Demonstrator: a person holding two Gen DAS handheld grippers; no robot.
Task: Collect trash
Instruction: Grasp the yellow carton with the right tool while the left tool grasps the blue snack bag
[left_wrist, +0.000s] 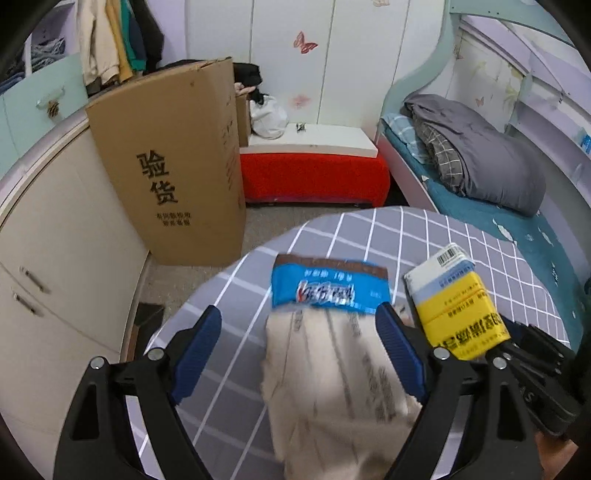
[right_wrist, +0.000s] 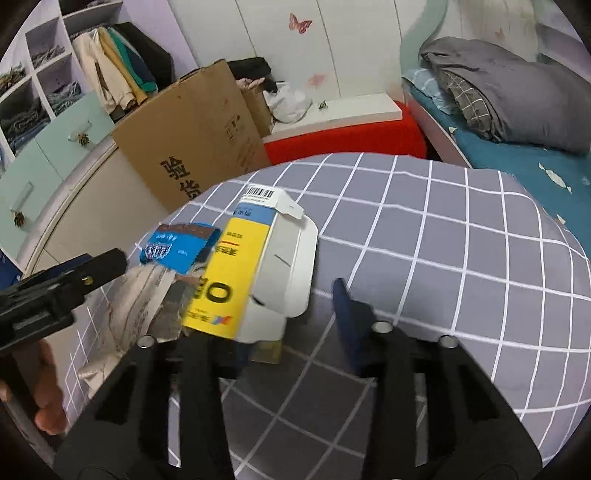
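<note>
Step in hand: pickup phase of the trash collection; I have both grippers over the litter and nothing is lifted yet, as far as I can judge.
Left gripper (left_wrist: 299, 310): jaws wide, holding nothing, straddling the crumpled paper (left_wrist: 332, 376).
Blue wrapper (left_wrist: 328, 288): just beyond the left fingertips, its near edge lapping over the paper.
Right gripper (right_wrist: 284, 306): jaws narrowed but not gripping; the right pad stands clear of the yellow carton (right_wrist: 221, 273), and the left finger is hidden under it, so I cannot tell whether it touches.
Yellow carton: ahead-left of the right gripper, tilted, flap open, just beside the paper.
Next move: in my judgement, close the right jaws squarely on the carton and the left jaws on the paper.
Edges: the checked tabletop (right_wrist: 443, 240) drops off just beyond the wrapper.
Open room: bare cloth to the right gripper's right; the two grippers crowd each other, and a cardboard box (left_wrist: 173, 173) stands beyond the edge.
</note>
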